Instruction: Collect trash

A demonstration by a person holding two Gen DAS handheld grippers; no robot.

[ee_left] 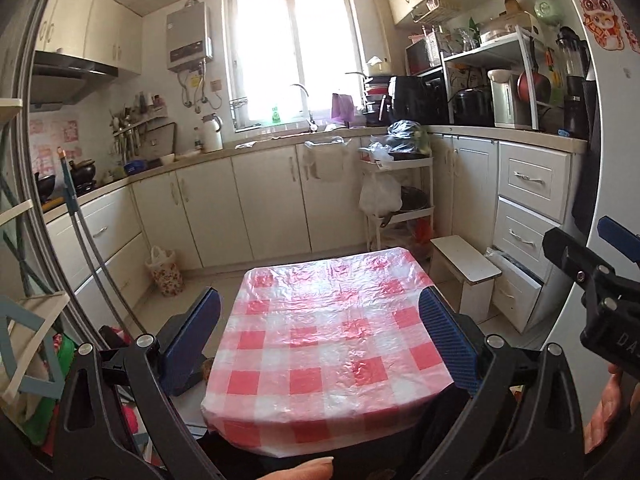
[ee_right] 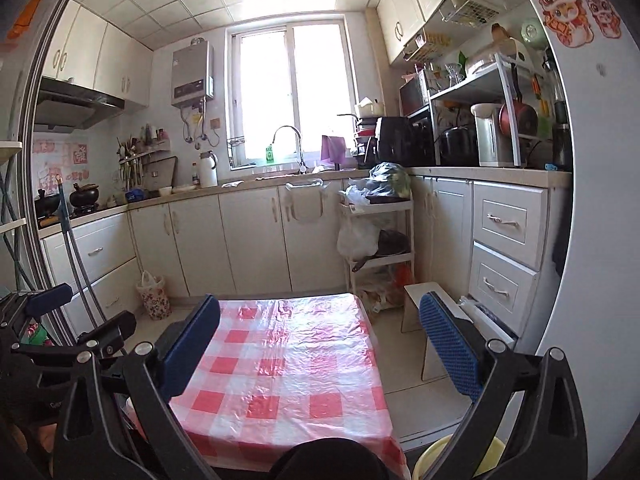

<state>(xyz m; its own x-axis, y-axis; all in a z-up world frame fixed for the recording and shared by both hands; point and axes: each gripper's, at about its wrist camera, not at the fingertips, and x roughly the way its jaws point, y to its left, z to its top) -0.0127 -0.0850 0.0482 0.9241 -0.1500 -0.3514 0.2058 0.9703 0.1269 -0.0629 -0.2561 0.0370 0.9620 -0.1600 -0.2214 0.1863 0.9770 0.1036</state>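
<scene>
- My left gripper (ee_left: pixel 320 336) and right gripper (ee_right: pixel 320 344) both gape wide, holding nothing, raised over the checked worktop (ee_left: pixel 320 364).
- I see no trash on it; bagged rubbish (ee_right: pixel 151 295) sits by the cabinets, I judge.

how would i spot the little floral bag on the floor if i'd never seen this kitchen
Start at the window and drop to the white base cabinets below it. Follow them left to the corner, where the bag stands on the floor. It is the only flower-printed thing there, with a white plastic liner poking out of its top.
</scene>
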